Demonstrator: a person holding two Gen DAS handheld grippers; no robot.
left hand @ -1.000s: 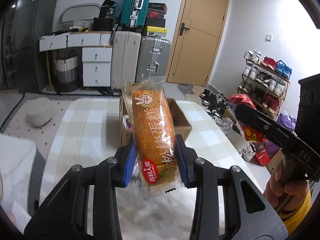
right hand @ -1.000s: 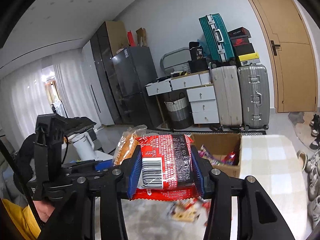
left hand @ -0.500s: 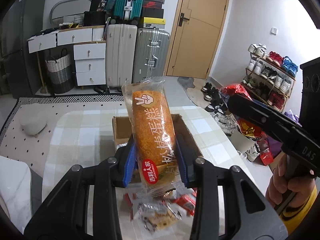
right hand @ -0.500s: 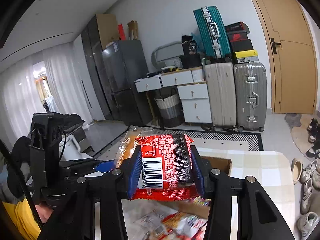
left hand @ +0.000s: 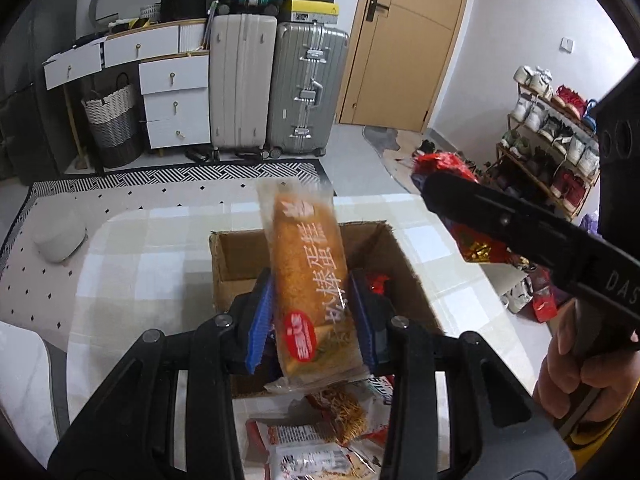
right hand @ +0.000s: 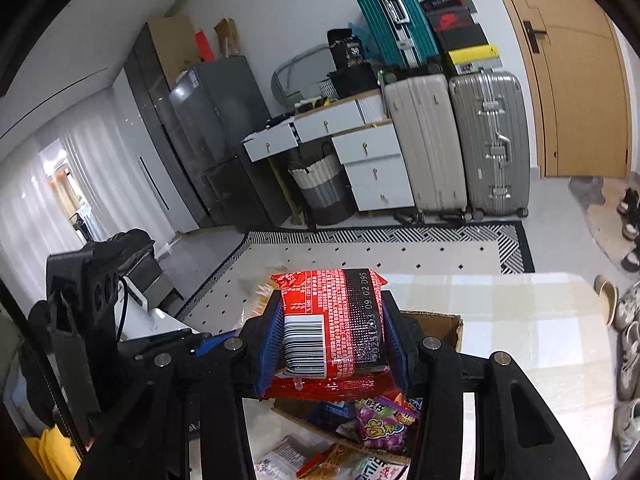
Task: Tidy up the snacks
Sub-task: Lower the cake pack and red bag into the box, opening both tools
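While an orange cake-stick packet (left hand: pixel 310 280) is clamped upright in the left hand-held gripper (left hand: pixel 316 320) above the cardboard box (left hand: pixel 404 264), a red snack packet (right hand: pixel 334 320) is pinched by the right hand-held gripper (right hand: pixel 332 344).

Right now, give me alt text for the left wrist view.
The left gripper clamps a wrapped orange cake bar above an open cardboard box on a checked table. The right gripper holds a red packet at right.
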